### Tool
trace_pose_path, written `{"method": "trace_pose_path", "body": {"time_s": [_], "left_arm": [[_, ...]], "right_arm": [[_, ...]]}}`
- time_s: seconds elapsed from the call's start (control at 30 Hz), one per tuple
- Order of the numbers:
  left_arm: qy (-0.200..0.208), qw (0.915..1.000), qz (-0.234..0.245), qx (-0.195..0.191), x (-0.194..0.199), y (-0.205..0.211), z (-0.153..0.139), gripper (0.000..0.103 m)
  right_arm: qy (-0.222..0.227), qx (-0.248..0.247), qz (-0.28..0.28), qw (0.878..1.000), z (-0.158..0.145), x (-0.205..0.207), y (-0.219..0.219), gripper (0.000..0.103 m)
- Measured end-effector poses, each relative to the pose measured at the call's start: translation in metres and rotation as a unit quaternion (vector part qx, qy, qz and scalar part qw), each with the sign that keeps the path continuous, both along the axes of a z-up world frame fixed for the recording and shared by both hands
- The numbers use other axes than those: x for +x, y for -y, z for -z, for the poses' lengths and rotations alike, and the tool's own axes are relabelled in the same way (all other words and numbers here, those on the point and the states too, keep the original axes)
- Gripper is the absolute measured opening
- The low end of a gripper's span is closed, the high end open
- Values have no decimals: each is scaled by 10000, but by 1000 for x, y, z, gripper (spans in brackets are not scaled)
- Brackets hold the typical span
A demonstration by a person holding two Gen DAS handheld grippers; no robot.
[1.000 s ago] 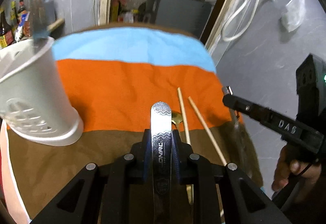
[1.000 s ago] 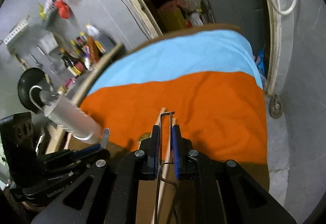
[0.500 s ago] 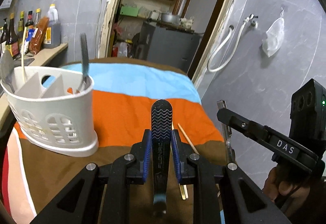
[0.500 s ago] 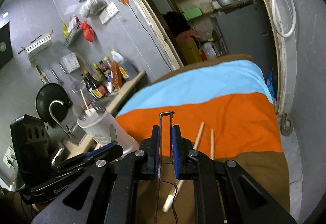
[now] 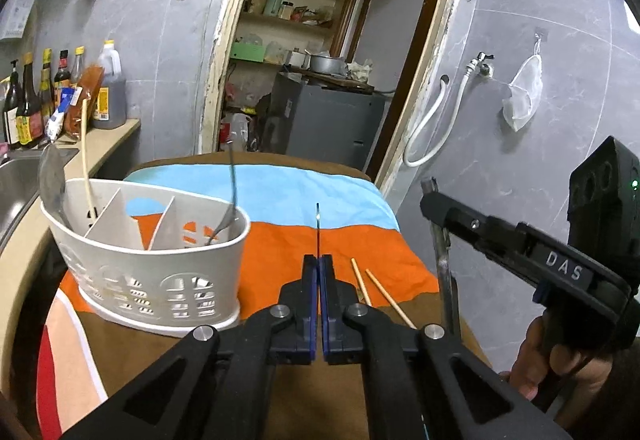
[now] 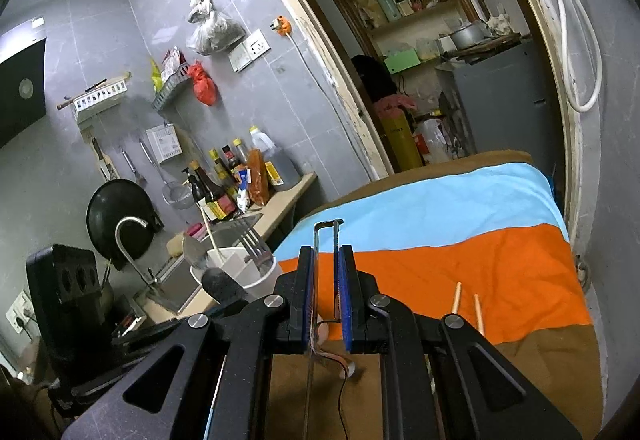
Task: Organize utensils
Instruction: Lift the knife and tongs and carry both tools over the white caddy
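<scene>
**Both claws loaded beside the caddy**

The left claw [image 5: 319,272] was clamped on a flat utensil [image 5: 317,228], seen edge-on and upright, just right of the white caddy [image 5: 160,268]. The right claw [image 6: 325,296] pinched a wire-framed peeler [image 6: 326,240], held above the table's striped cloth [image 6: 480,264].

The thin edge grip looked likely to let the utensil twist or slip on lowering, and it could strike a divider or tip the light caddy.

Counted: two chopsticks [image 5: 370,286] lay loose on the cloth; the caddy held one fork [image 5: 230,200], one chopstick [image 5: 85,152] and one broad metal blade [image 5: 52,176].
</scene>
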State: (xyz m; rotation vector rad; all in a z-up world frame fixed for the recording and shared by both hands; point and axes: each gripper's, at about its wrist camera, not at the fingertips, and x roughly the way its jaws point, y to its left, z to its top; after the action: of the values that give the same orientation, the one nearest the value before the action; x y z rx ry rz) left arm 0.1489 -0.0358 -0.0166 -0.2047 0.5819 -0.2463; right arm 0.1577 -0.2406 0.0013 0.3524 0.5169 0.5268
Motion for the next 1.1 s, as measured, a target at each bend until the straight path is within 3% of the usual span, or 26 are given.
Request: {"method": "trace_pose_path", "body": {"time_s": [0.23, 0.63, 0.9, 1.1], "left_arm": [[39, 9999, -82, 55, -12, -22, -16, 2], [301, 9980, -538, 158, -21, -102, -79, 2], [428, 9922, -1133, 297, 5, -158, -86, 2], [428, 9929, -1096, 197, 26, -178, -82, 2]], "right_arm": [[312, 207, 105, 9992, -16, -3, -18, 11], [1652, 658, 229, 9838, -58, 5, -99, 11], [1923, 777, 304, 9778, -58, 26, -143, 11], [1948, 508, 355, 9789, -49, 41, -161, 11]]}}
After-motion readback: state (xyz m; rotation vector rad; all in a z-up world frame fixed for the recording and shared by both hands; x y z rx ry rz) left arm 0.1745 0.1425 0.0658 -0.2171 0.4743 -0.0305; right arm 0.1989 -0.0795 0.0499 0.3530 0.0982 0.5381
